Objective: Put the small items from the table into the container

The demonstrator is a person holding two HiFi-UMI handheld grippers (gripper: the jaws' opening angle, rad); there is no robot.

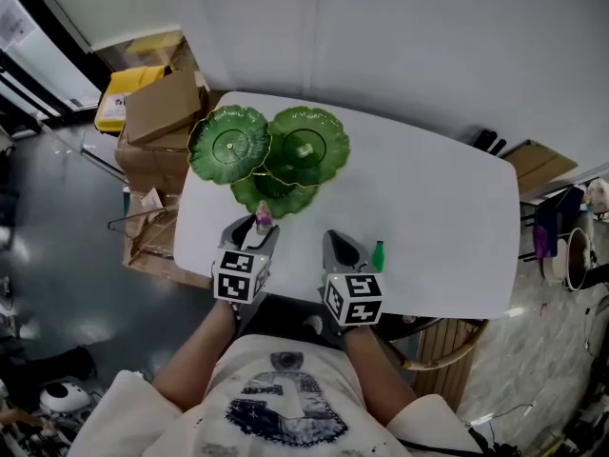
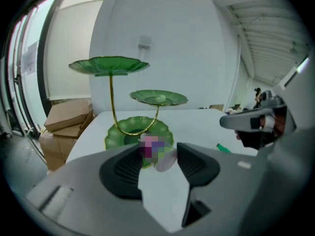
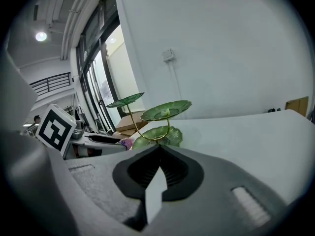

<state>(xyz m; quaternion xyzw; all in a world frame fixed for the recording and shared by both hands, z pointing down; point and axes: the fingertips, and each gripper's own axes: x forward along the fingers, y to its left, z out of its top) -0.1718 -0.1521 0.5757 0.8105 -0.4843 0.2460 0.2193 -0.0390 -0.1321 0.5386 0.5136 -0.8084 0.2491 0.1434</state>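
Left claw [image 2: 158, 156], clamped on a small pinkish item [image 2: 166, 160], should clear the rim of the lowest green dish [image 2: 123, 134] at frame centre before releasing; right claw [image 3: 158, 151] is closed, empty.

Pink item [image 2: 166, 160] in the left tongs [image 2: 158, 155] is blurred; green item [image 1: 378, 255] too small to identify.

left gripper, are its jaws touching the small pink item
Touching. The left gripper view shows the small pink item pressed between both pads of the left gripper, held off the table.

White table [image 1: 447, 208] bears green stand [image 1: 276, 196], green item [image 1: 378, 255].
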